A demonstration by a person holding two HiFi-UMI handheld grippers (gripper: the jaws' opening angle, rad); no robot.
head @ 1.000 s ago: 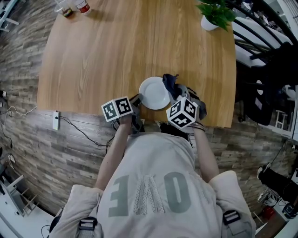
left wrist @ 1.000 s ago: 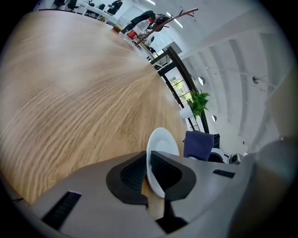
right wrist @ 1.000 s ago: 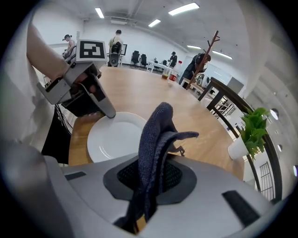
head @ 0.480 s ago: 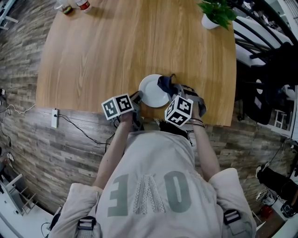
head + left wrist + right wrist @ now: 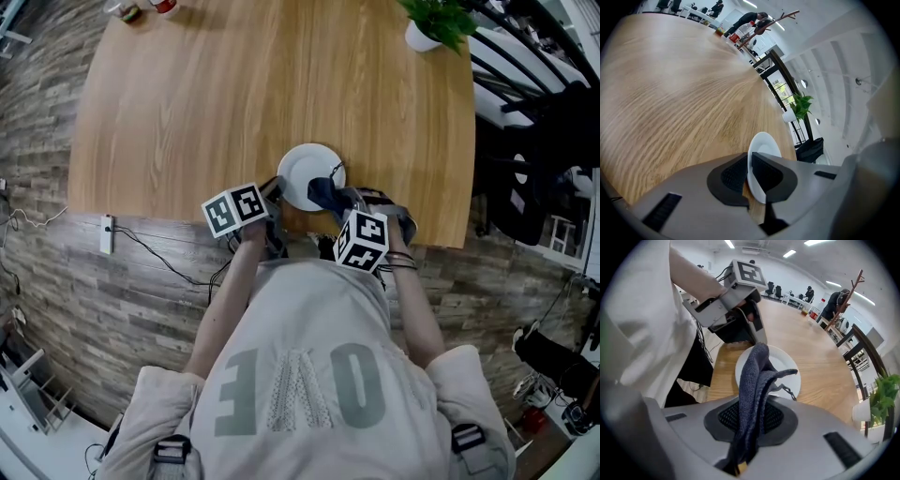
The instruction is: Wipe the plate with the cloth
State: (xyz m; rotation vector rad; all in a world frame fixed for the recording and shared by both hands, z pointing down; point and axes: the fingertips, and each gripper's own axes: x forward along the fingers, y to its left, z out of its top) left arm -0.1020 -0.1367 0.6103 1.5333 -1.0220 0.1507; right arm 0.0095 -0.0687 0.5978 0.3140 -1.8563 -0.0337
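Observation:
A white plate (image 5: 305, 172) lies near the front edge of the wooden table (image 5: 206, 103). My left gripper (image 5: 277, 190) is shut on the plate's rim (image 5: 751, 173) at its near-left side. The right gripper (image 5: 339, 202) is shut on a dark blue cloth (image 5: 323, 192), which hangs over the plate's near-right part. In the right gripper view the cloth (image 5: 753, 394) drapes from between the pads down onto the plate (image 5: 785, 371), with the left gripper (image 5: 757, 336) clamped on the plate's far rim.
A potted plant in a white pot (image 5: 433, 23) stands at the table's far right. Small jars (image 5: 141, 7) sit at the far left corner. A dark chair (image 5: 534, 122) is to the right of the table. A power strip (image 5: 105, 234) lies on the floor at left.
The right gripper has carried the cloth from the plate's right edge leftward and nearer, onto the plate's near part, rolling as it went. The left gripper and plate kept still.

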